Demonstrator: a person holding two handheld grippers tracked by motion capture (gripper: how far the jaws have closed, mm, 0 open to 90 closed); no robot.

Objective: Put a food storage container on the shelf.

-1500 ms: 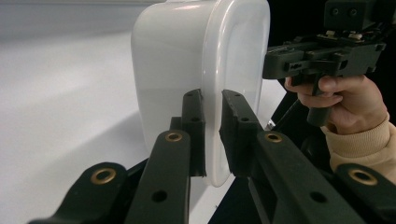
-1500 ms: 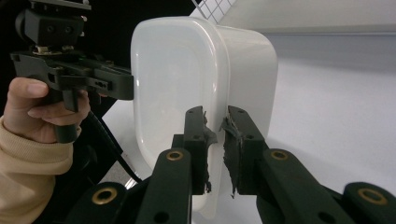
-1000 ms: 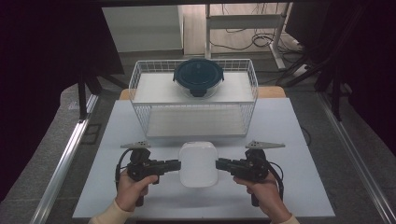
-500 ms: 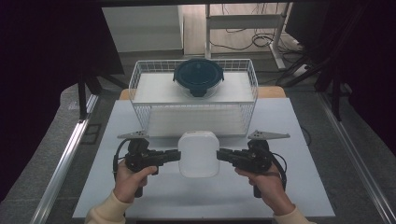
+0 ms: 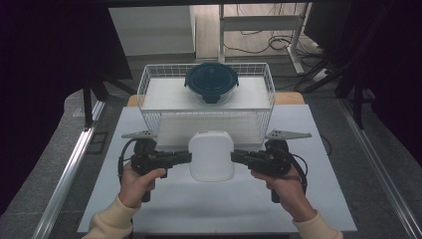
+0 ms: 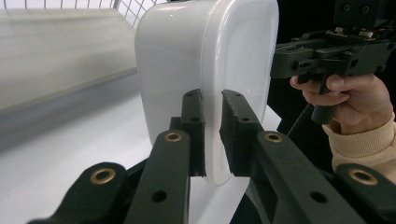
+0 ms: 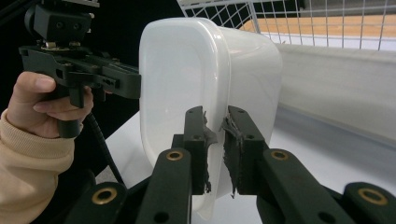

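Note:
A white lidded plastic box [image 5: 211, 155] hangs above the white table, held from both sides. My left gripper [image 5: 188, 158] is shut on the rim at its left edge. My right gripper [image 5: 233, 157] is shut on the rim at the opposite edge. In the left gripper view the white box [image 6: 205, 79] has its rim pinched in my left gripper [image 6: 212, 135]. In the right gripper view the white box [image 7: 205, 88] has its rim clamped in my right gripper [image 7: 215, 149]. Just beyond the box stands a white wire basket [image 5: 149, 102].
A round container with a dark blue lid [image 5: 211, 81] sits at the back of the wire basket. The white table [image 5: 219, 204] has free room in front of the hands. Metal rails [image 5: 69, 164] run along both sides of the table, with dark curtains beyond.
Both grippers have carried the white box up and away from me, toward the front wall of the wire basket. Their hold on the rim is unchanged.

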